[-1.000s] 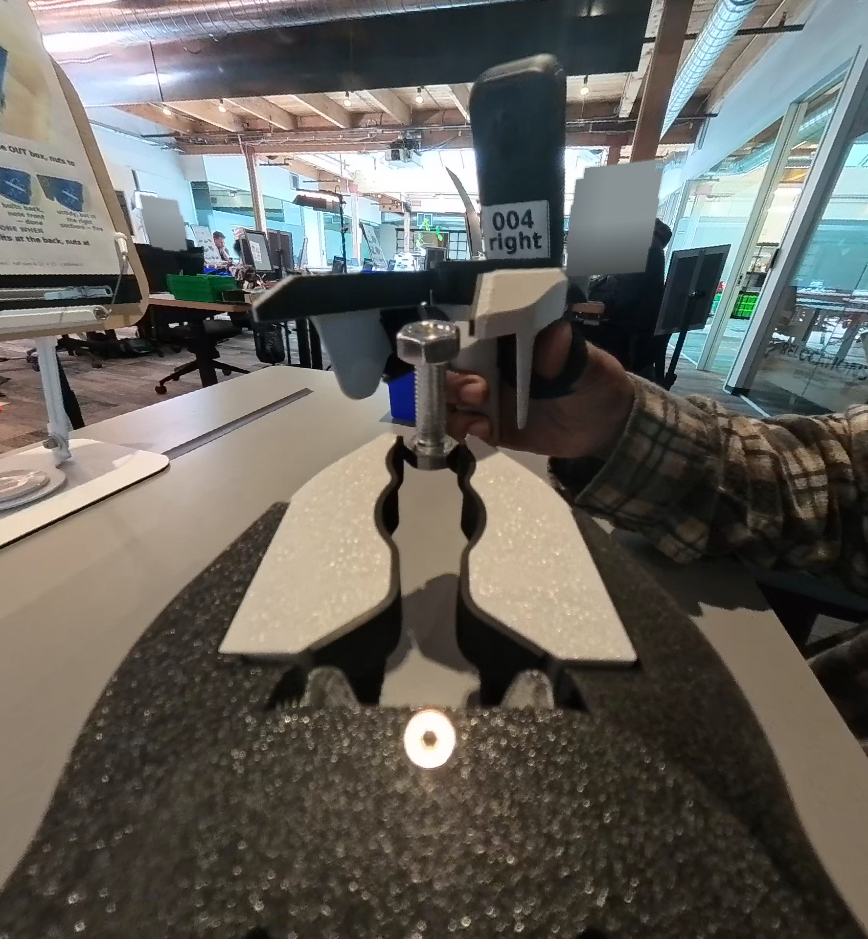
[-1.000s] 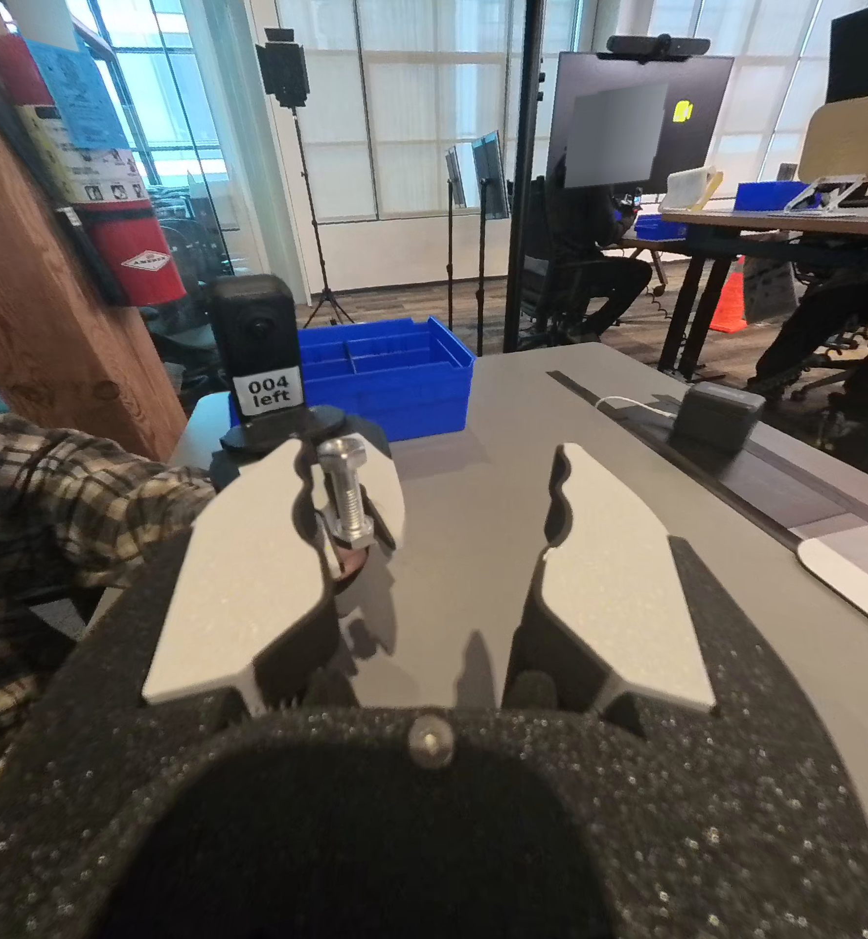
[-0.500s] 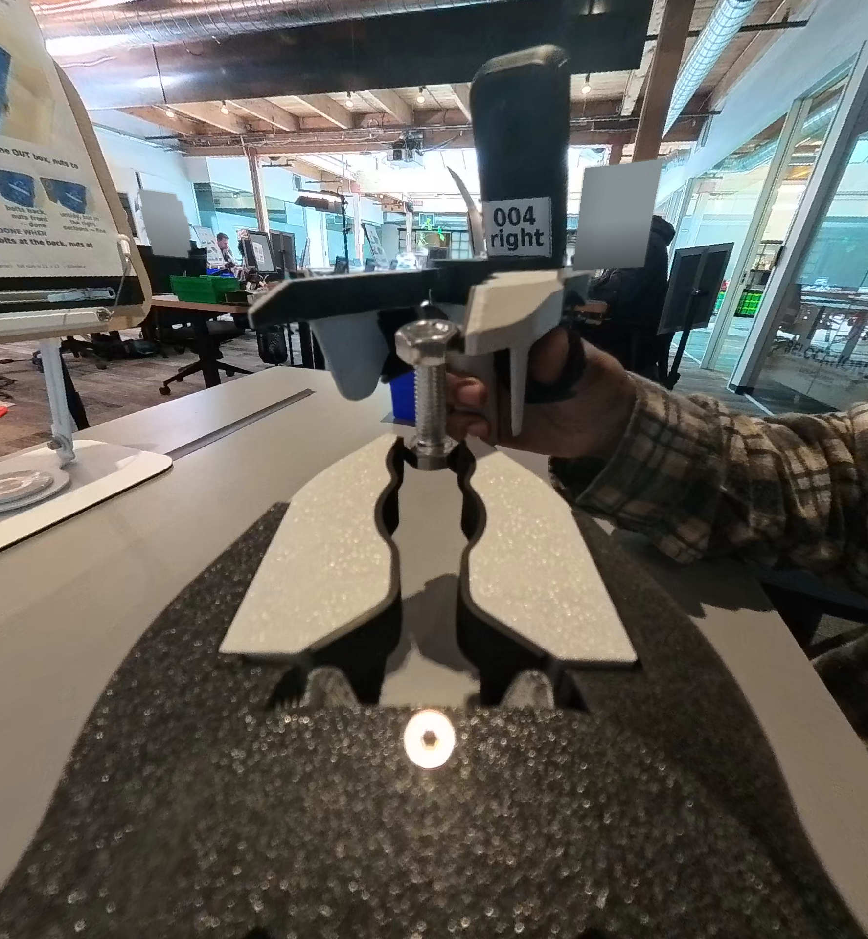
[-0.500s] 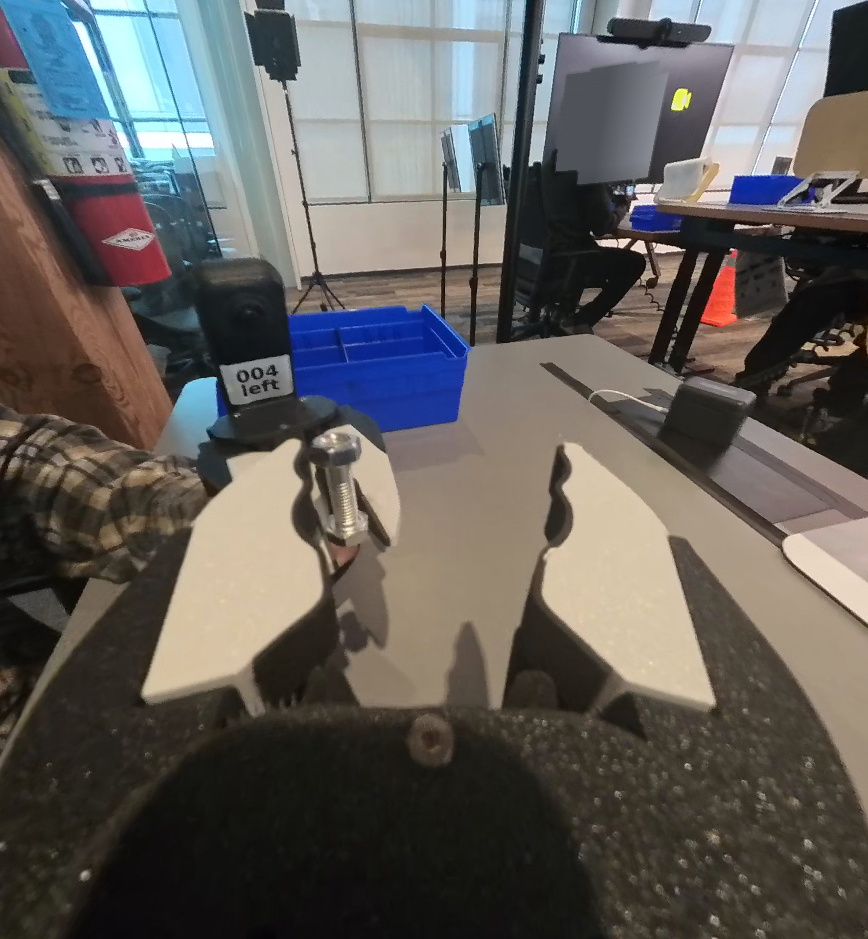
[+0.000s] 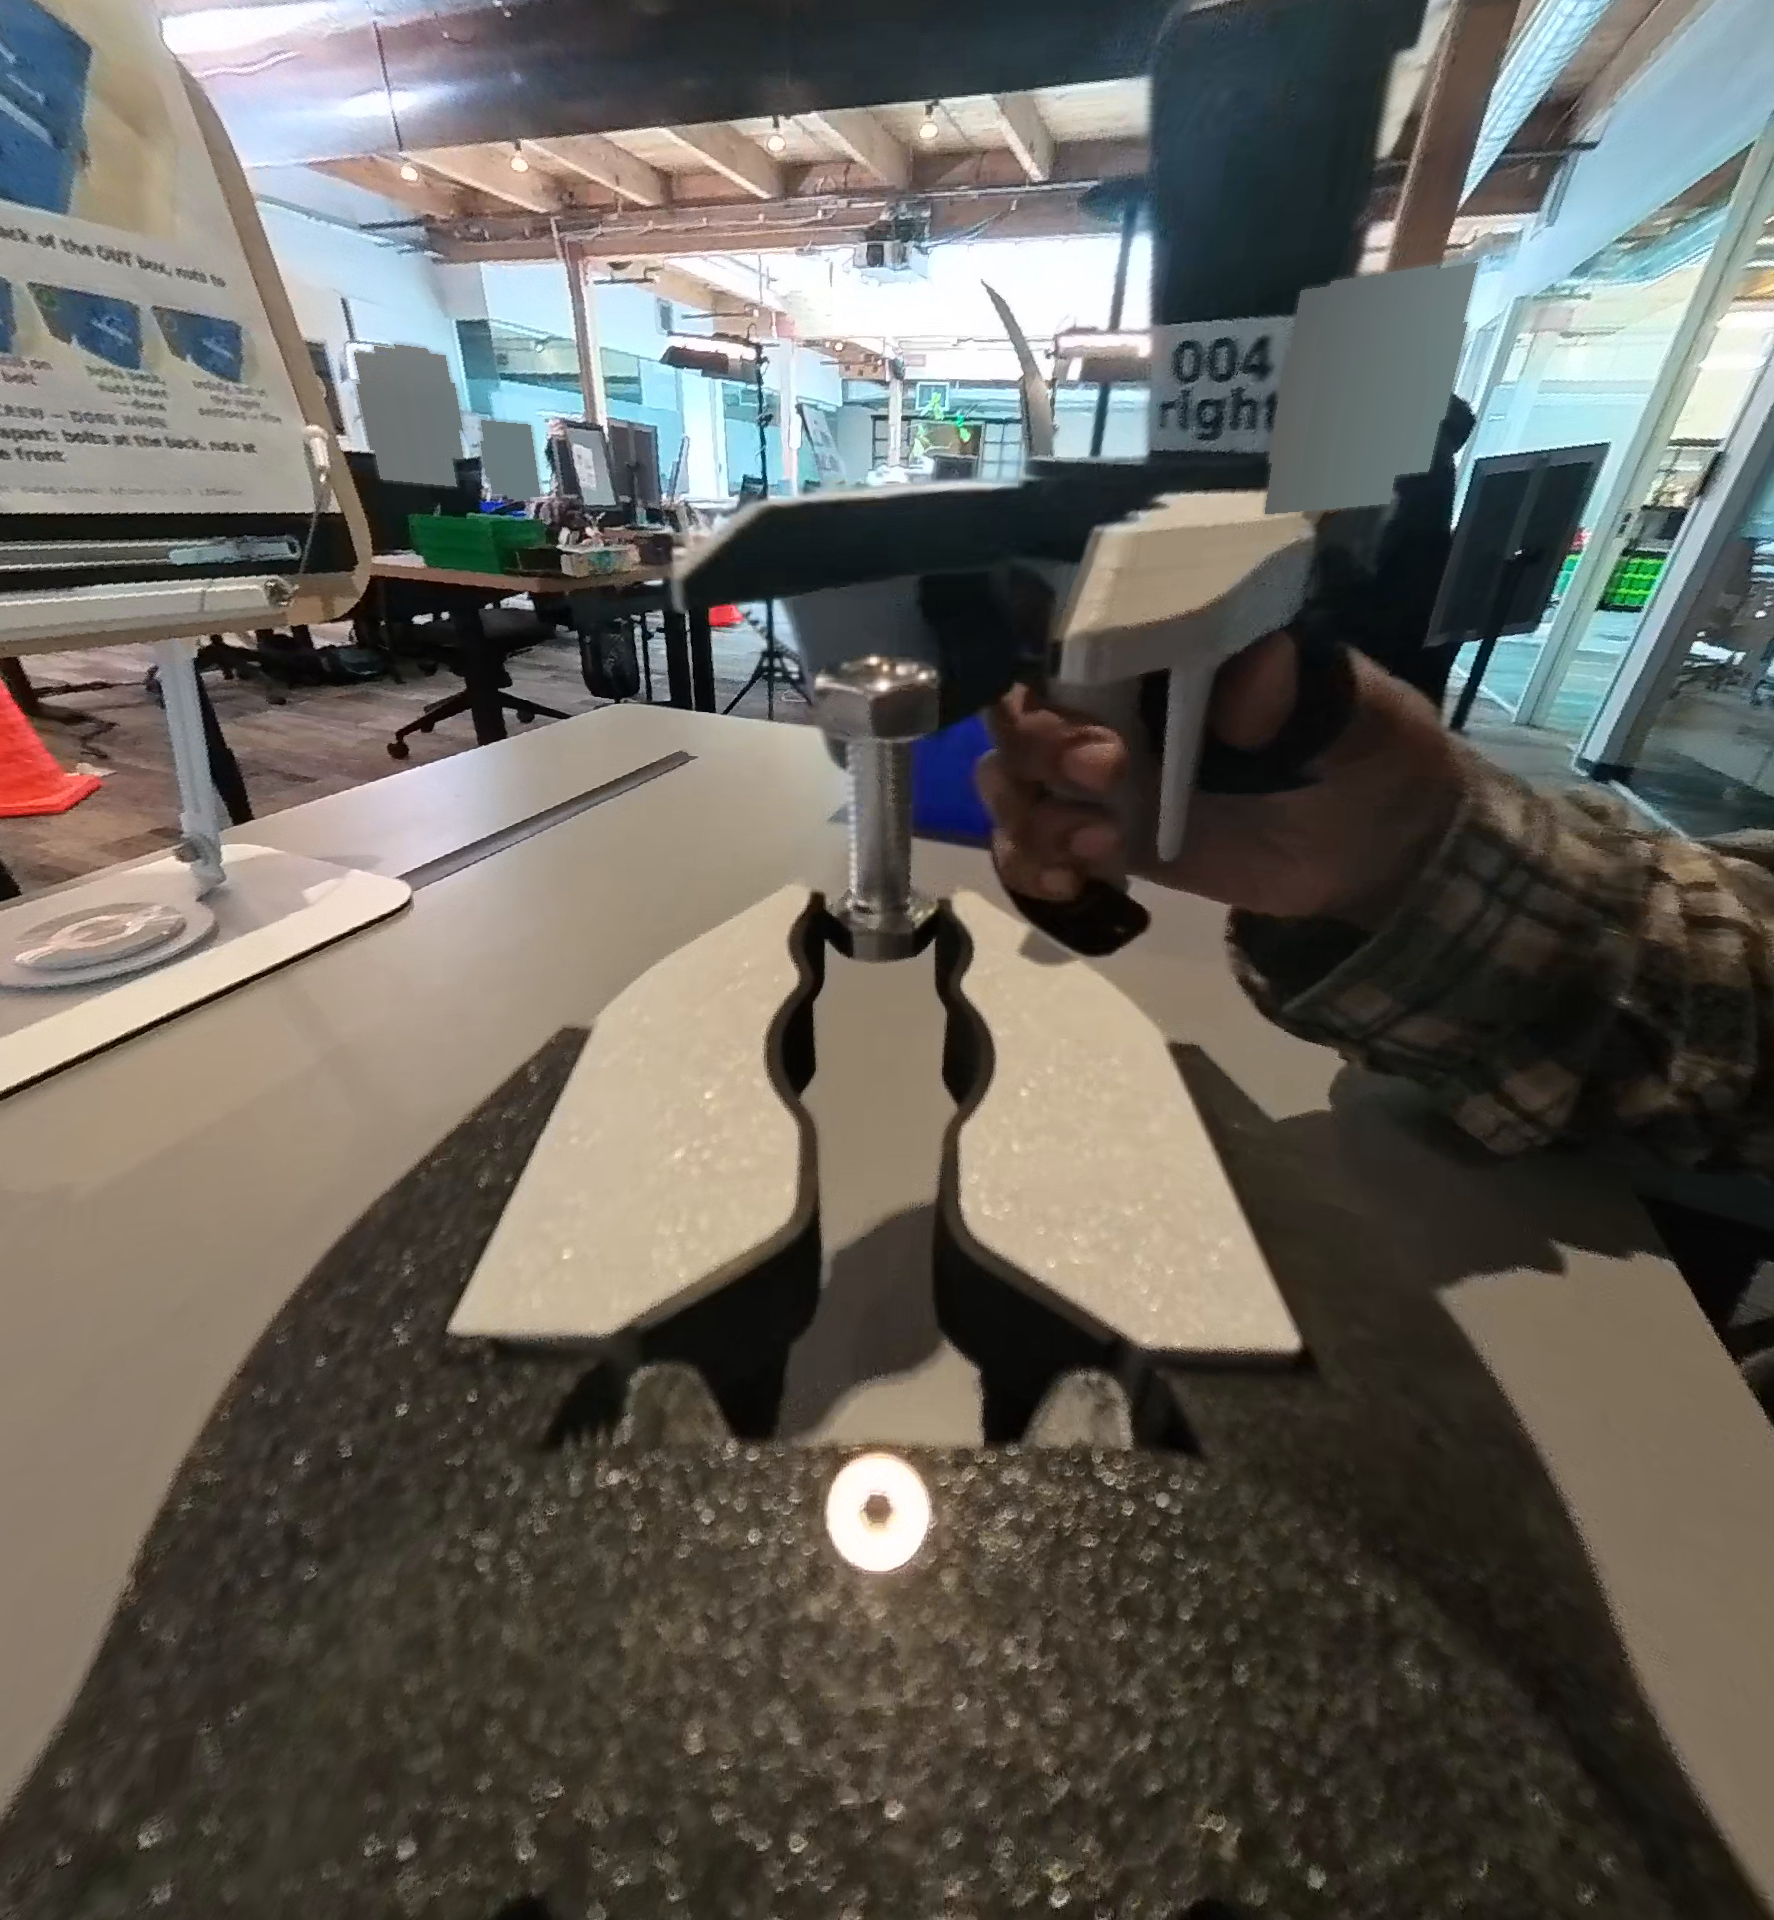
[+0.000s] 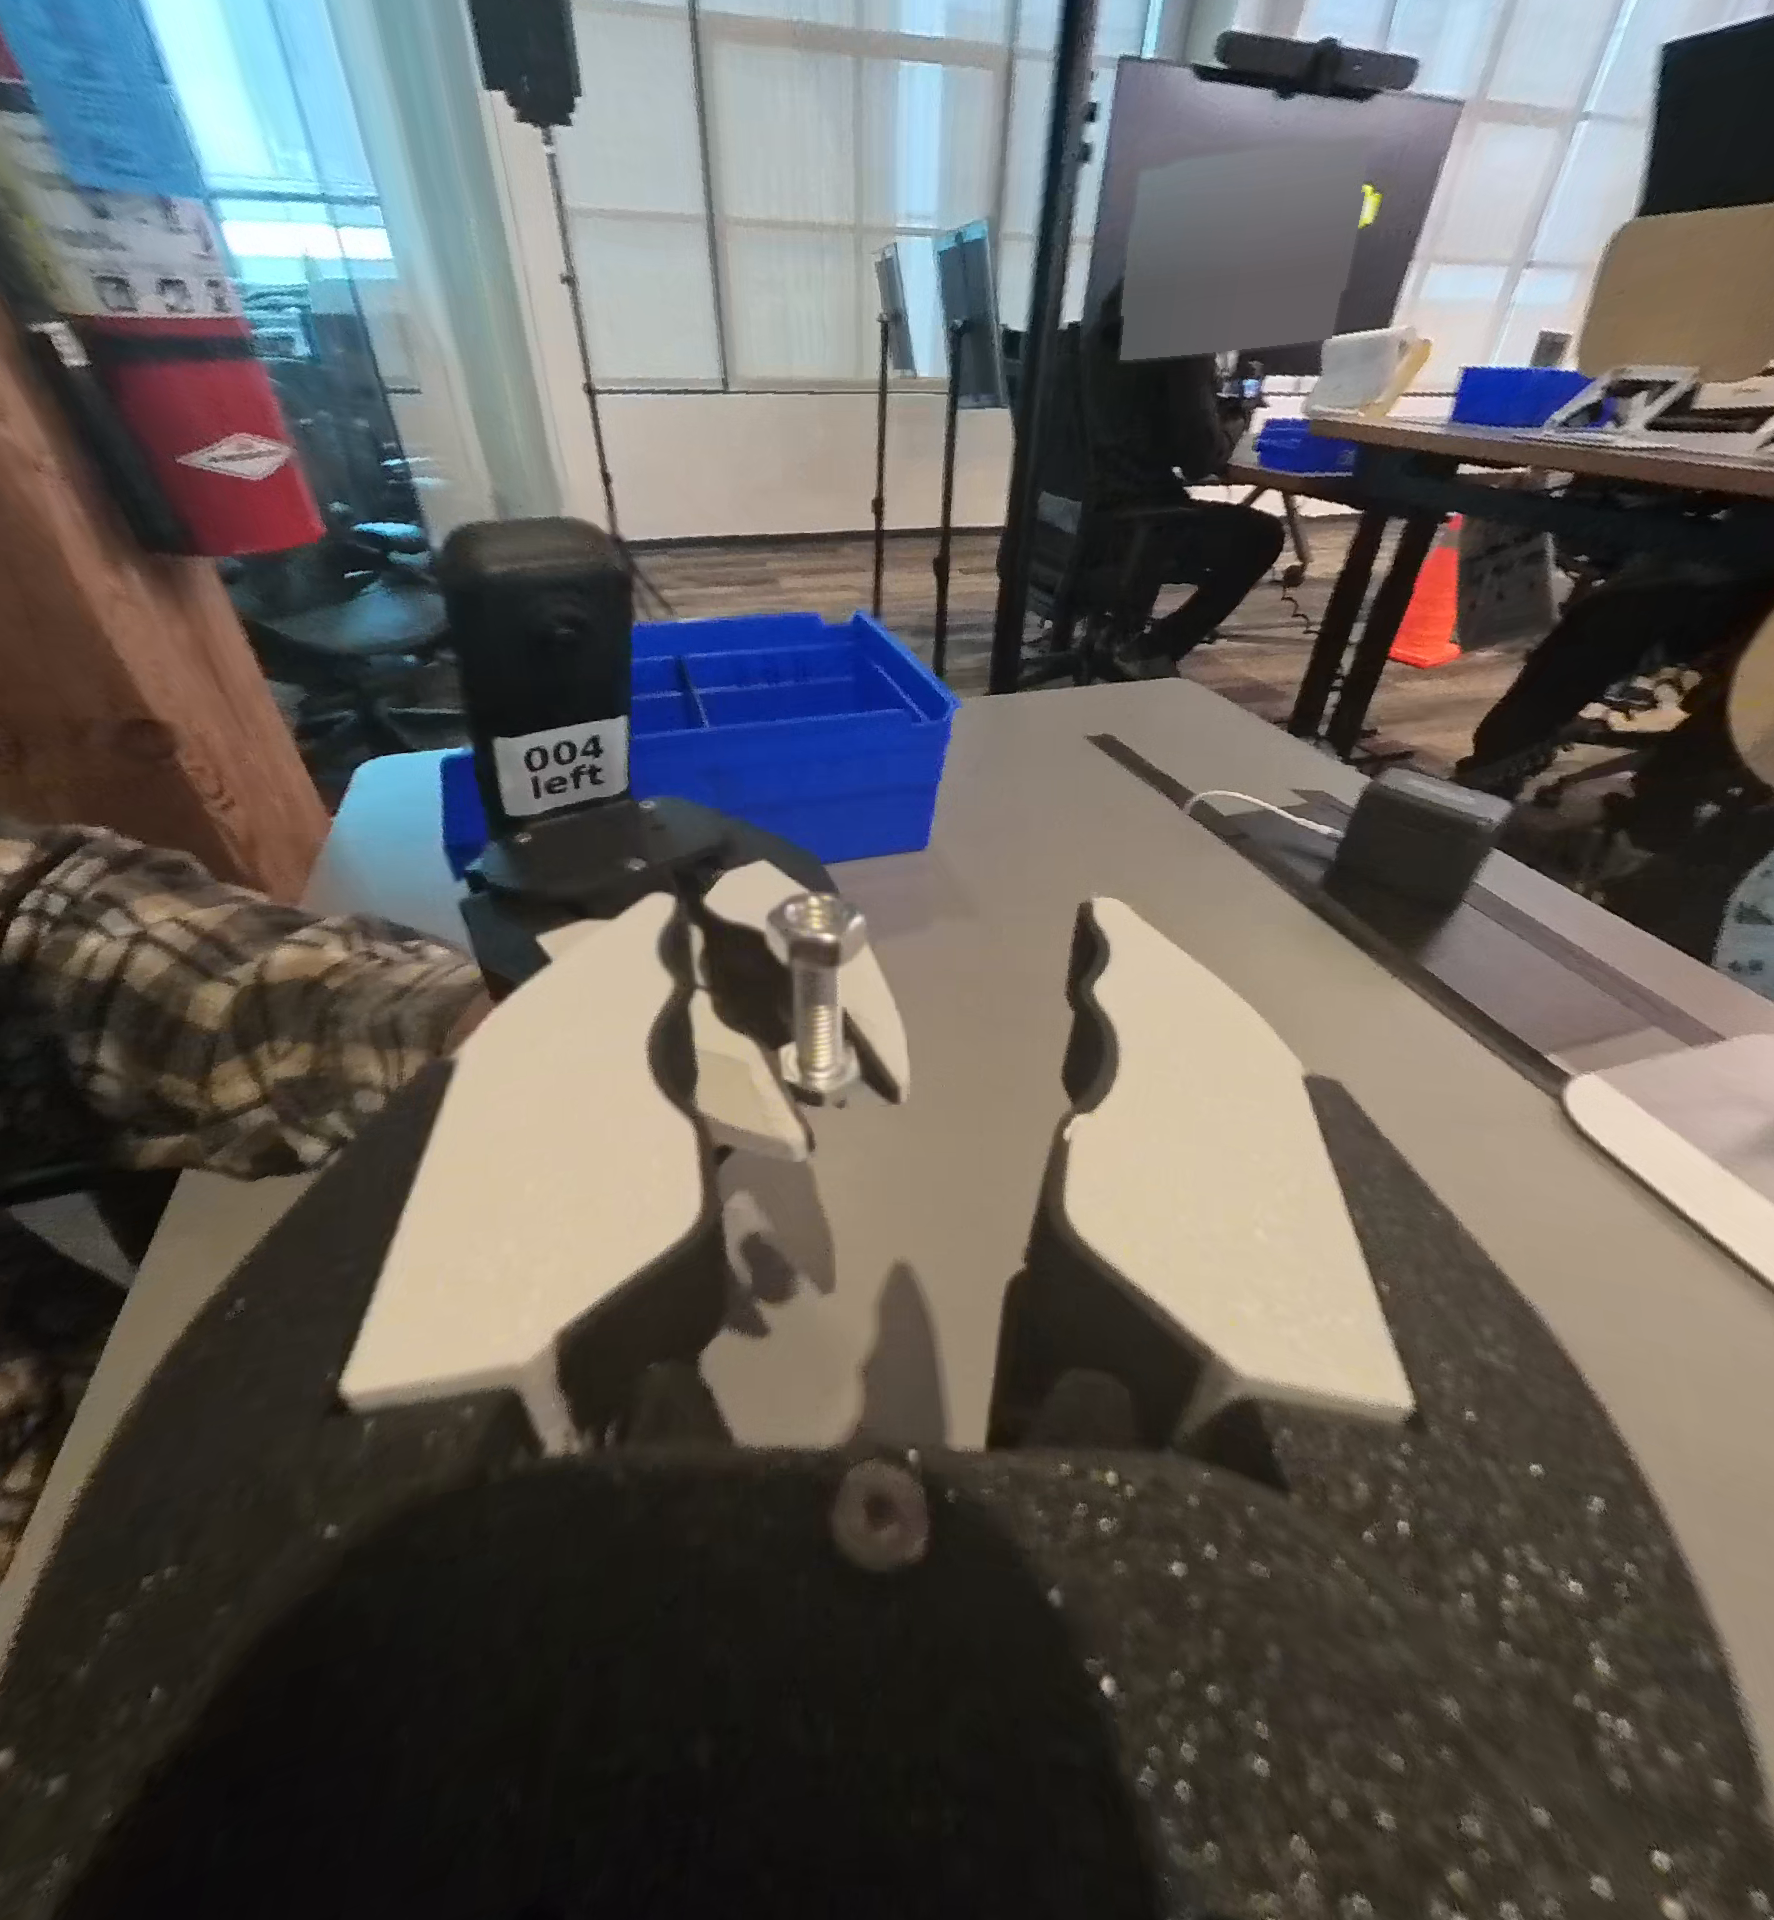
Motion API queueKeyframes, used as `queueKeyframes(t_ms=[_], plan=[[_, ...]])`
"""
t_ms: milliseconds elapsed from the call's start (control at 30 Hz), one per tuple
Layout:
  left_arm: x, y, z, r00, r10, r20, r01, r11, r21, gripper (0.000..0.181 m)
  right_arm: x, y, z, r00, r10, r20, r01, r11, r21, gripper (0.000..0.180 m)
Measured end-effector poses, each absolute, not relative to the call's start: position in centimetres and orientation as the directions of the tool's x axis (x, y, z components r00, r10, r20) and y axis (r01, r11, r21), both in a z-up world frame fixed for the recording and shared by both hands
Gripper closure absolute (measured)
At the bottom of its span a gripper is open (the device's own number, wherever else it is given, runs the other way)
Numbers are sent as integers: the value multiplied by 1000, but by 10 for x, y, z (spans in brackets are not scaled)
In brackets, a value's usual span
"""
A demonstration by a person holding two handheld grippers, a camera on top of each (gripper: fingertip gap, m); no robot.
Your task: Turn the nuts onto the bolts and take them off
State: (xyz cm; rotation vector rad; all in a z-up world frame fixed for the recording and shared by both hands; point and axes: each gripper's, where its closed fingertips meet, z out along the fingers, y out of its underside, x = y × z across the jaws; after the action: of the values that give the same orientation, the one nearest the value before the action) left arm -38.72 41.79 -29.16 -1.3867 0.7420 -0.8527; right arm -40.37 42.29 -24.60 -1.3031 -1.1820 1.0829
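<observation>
In the left wrist view, the left gripper (image 5: 881, 920) was pinching the nut (image 5: 881, 925) at its fingertips, and the bolt (image 5: 878, 795) stood upright out of that nut, hexagonal head on top, above the grey table (image 5: 239, 1101). Just behind the bolt head hung the right gripper (image 5: 841, 582), held by a hand (image 5: 1226, 790) in a plaid sleeve; a stand holding a printed sheet (image 5: 104, 260) rose at the left. In the right wrist view, the right gripper (image 6: 872, 925) had its fingers spread wide with nothing between them. The bolt (image 6: 818, 997) showed between them farther off, upright in the left gripper (image 6: 810, 1081). Behind sat a blue bin (image 6: 789, 738) with compartments, on the table (image 6: 1122, 935).
</observation>
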Motion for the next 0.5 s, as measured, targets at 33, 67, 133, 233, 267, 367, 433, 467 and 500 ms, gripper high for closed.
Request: queueKeyframes(t_ms=[33, 67, 133, 233, 267, 367, 433, 467, 500], plan=[[-388, 419, -293, 523, -851, 44, 67, -11, -998, 161, -403, 423, -246, 145, 989, 11, 65, 1, -998, 114], [-388, 420, -294, 530, -847, 45, 62, -14, -998, 161, -403, 424, -247, 186, 983, 6, 57, -4, -998, 116], [-389, 423, -297, 545, -837, 47, 53, -22, -998, 161, -403, 426, -251, 264, 964, 5, 60, -12, -998, 122], [-390, 425, -299, 558, -828, 56, 47, -36, -998, 161, -408, 426, -254, 338, 941, 29, 62, 9, -998, 125], [-390, 425, -300, 561, -826, 59, 47, -39, -998, 161, -410, 425, -255, 355, 934, 33, 64, 11, -998, 128], [-391, 426, -300, 562, -825, 62, 49, -41, -998, 161, -414, 426, -255, 396, 917, 38, 59, 16, -998, 137], [-391, 425, -299, 563, -824, 61, 49, -40, -998, 161, -419, 425, -256, 382, 924, 20, 56, -1, -998, 140], [-391, 425, -299, 562, -825, 61, 51, -40, -998, 161, -422, 425, -258, 376, 926, 14, 60, -9, -998, 141], [-391, 425, -299, 562, -825, 61, 51, -39, -998, 161, -424, 425, -260, 371, 929, 10, 66, -15, -998, 142]])
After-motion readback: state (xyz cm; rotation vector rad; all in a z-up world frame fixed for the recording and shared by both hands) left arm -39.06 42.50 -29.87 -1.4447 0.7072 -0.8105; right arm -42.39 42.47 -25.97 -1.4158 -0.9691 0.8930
